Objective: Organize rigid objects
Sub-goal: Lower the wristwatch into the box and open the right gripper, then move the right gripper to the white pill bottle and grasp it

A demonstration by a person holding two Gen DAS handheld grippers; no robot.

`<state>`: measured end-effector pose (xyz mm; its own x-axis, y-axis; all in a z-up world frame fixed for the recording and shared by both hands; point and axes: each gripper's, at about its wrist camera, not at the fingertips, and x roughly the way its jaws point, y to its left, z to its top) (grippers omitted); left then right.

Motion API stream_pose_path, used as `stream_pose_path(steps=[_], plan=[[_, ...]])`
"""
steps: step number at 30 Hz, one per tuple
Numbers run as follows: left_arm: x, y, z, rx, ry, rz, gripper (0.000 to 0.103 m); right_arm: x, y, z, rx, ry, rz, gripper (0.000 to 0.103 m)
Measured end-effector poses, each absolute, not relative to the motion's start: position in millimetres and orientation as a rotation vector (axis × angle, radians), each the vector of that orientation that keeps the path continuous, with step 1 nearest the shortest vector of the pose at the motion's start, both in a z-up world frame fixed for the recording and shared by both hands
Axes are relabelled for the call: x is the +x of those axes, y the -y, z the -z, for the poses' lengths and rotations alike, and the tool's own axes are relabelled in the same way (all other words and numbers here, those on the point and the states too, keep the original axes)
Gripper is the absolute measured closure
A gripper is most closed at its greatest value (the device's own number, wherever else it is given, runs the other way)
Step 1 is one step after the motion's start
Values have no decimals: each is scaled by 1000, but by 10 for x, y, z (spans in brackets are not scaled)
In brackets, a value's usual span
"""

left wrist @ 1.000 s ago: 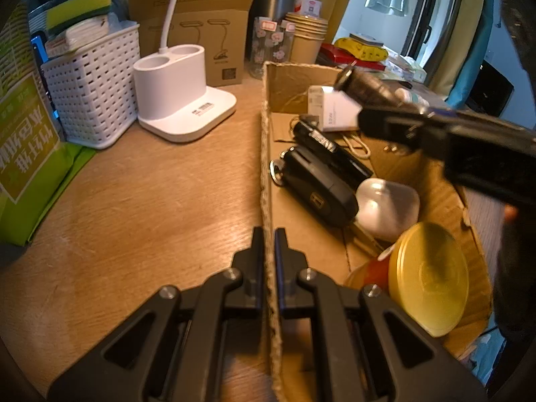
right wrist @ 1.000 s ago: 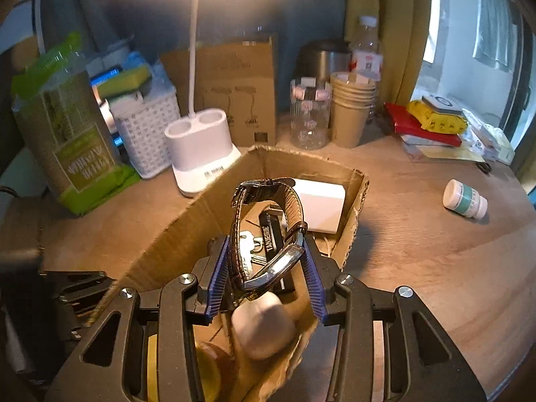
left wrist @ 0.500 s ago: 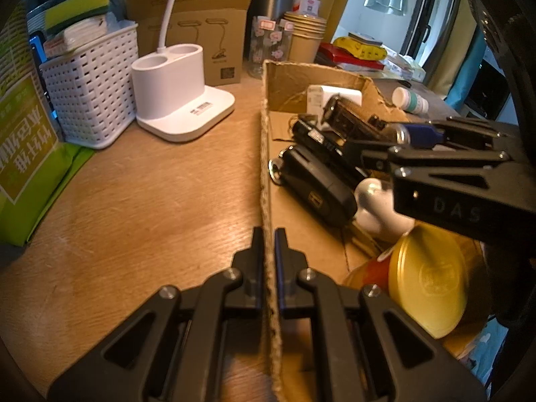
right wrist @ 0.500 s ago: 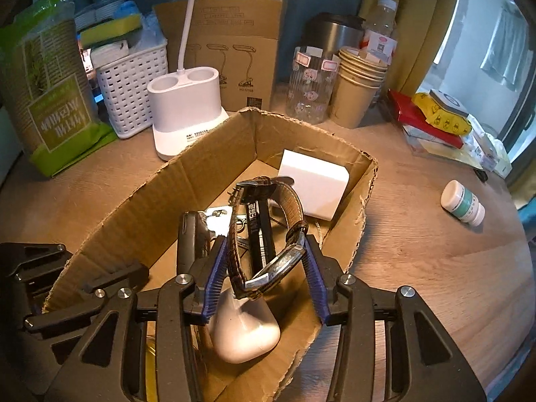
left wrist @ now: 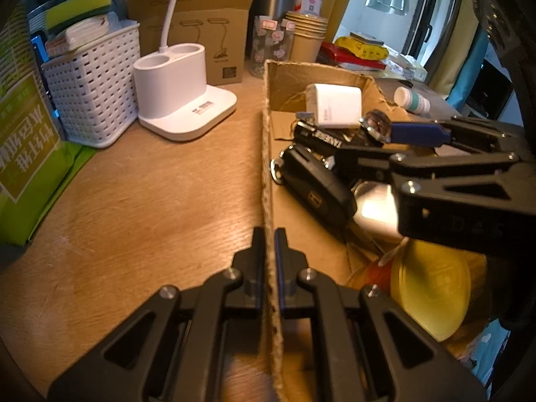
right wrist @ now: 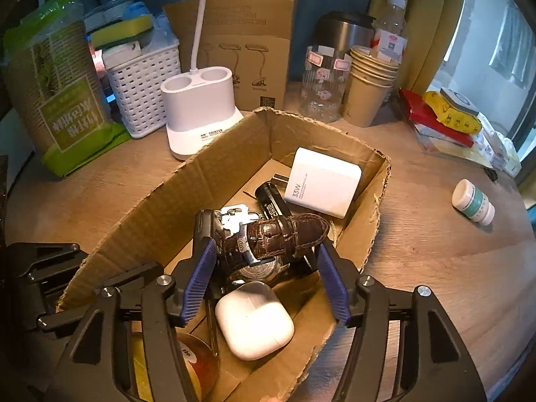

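Observation:
An open cardboard box (right wrist: 214,171) stands on the wooden table. My left gripper (left wrist: 269,238) is shut on the box's left wall (left wrist: 268,154). My right gripper (right wrist: 264,261) is open inside the box. A brown leather-strap watch (right wrist: 278,234) lies between its blue pads, resting on the items below. The box also holds a white charger (right wrist: 321,181), a black car key (left wrist: 318,187), a black tube (right wrist: 271,201), a white earbud case (right wrist: 254,321) and a yellow-lidded jar (left wrist: 432,291).
A white lamp base (right wrist: 201,107), a white basket (right wrist: 140,83), a green bag (right wrist: 63,93), a cardboard package (right wrist: 244,50), a glass jar and paper cups (right wrist: 368,83) stand behind the box. A small white bottle (right wrist: 472,201) lies on the table at right.
My right gripper lowered into the box and opened. The watch, held upright before, now lies on its side, loose between the pads. The left gripper has not moved.

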<state>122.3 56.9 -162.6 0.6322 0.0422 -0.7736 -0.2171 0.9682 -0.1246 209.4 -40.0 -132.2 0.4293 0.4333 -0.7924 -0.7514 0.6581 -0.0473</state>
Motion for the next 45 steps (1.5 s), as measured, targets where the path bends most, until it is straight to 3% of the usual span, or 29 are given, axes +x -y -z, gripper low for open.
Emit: stream_pose_path(steps=[25,45], plan=[[1204,-562,1628,-207,-876,-159,96,2147,814,874,-356,-727,-714,35],[1209,-567,1623,-205,-874,-167,95,2530,1499,825,-301,-712,-596,35]])
